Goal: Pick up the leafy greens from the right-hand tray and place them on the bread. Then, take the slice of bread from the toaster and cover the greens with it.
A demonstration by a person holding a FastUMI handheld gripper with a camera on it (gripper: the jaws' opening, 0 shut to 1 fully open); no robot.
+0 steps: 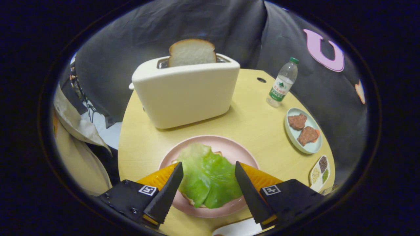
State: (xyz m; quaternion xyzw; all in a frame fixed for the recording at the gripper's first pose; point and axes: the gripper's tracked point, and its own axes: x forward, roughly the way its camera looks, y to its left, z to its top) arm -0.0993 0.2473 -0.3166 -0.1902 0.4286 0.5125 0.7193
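Greens (206,175) lie on the plate (229,147); our claw (209,172) gapes wide, empty. We lift toward twelve o'clock, gripping the toaster (187,93) slice (192,52) squarely.

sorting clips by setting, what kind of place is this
Likely a staged kitchen tabletop in a recording booth: a toaster holding a bread slice, lettuce on a pink plate between the open gripper fingers, and black cloth behind.
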